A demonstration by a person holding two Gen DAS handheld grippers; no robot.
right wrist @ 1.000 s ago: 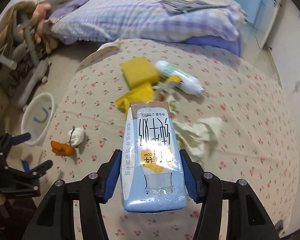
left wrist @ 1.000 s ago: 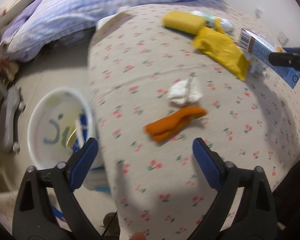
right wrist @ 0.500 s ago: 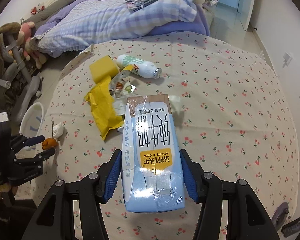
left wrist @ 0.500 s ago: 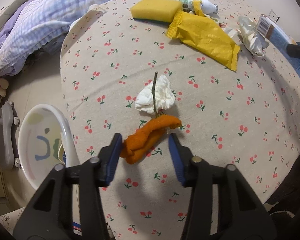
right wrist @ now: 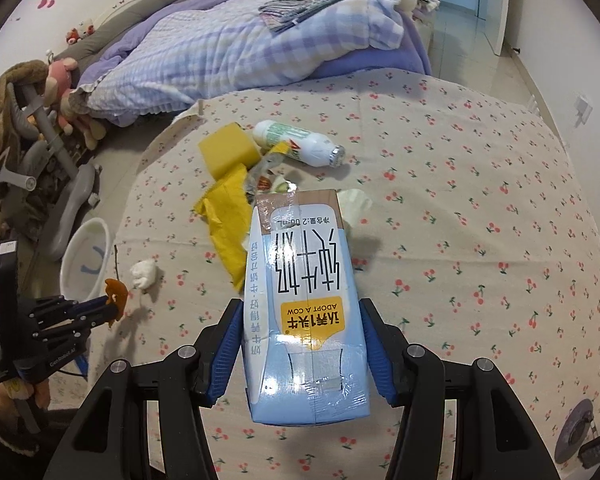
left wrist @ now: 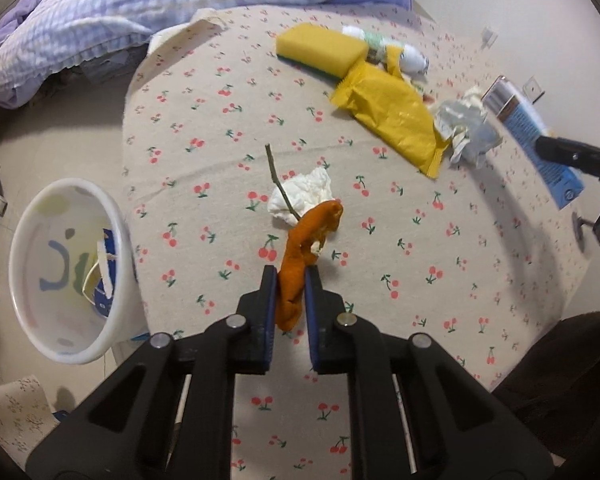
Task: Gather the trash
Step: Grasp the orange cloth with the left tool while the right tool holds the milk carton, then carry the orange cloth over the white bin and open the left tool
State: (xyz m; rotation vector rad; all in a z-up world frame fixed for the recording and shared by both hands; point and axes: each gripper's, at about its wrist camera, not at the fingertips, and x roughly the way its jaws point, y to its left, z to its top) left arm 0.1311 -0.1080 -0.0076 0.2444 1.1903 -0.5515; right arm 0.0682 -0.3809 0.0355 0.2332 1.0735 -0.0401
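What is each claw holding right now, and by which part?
The left claw is closing on the near end of the orange peel. The right claw grips the milk carton by its two sides, near the base.

- My two fisheye views are evenly lit by soft indoor light.
- Both bend strongly outward, with black corners.
- Soft shadows fall on the cherry-print surface (left wrist: 420, 280) beneath the fingers (left wrist: 269, 300).
- Glare shines on the milk carton (right wrist: 304, 312).
- The left view's right edge is slightly blurred.
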